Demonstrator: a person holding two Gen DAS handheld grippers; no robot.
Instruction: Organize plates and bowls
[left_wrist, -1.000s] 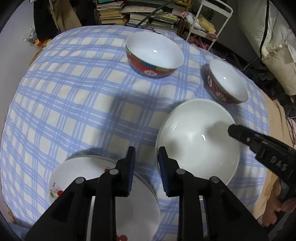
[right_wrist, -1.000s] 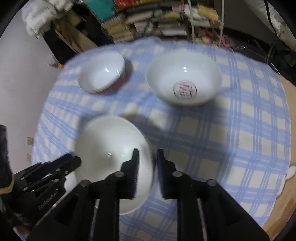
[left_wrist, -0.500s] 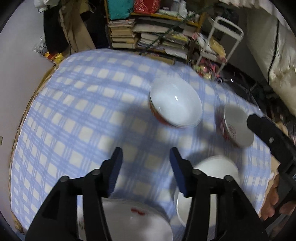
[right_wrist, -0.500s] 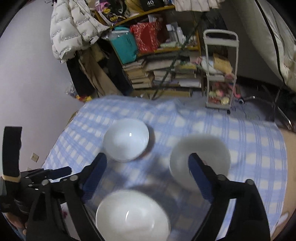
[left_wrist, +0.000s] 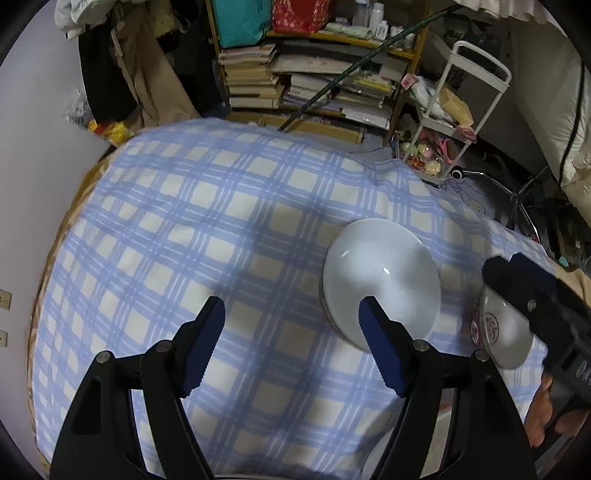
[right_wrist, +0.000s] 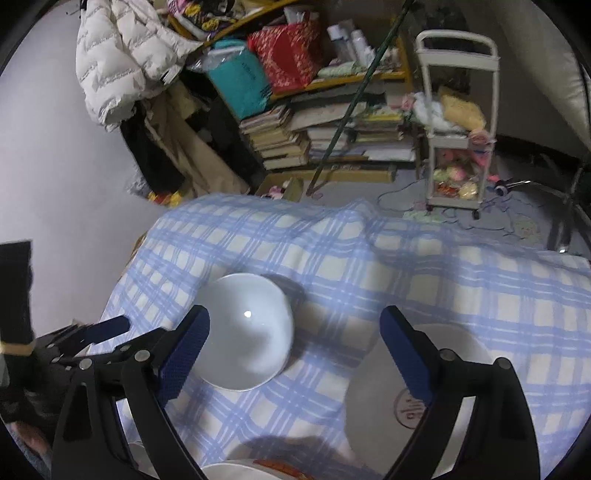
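**A:** What lies under your hands, biggest first?

**B:** The table (left_wrist: 155, 229), covered by a blue-and-cream checked cloth (left_wrist: 258, 206). Behind it you have a bookshelf (left_wrist: 314, 74) stacked with books and a white cart (right_wrist: 458, 122) beside it.

**A:** And the dishes?

**B:** In your left view a big bowl (left_wrist: 380, 280), white inside, sits on the cloth right of centre. A small bowl (left_wrist: 502, 332) with a red mark on its side stands just to its right, partly behind your right gripper's finger. In your right view the big bowl lies centre-left and a bowl with a red emblem in its bottom sits low right, behind the right finger; I cannot tell if that is the small bowl. A plate (right_wrist: 236, 470) with a red pattern peeks in at the bottom edge.

**A:** My grippers?

**B:** Your left gripper (left_wrist: 291, 332) has just been opening: jaws spread wide, nothing between them but cloth, its right pad overlapping the big bowl's near rim in view. Your right gripper (right_wrist: 295, 350) stands wide apart too, empty, above the cloth between the two bowls.
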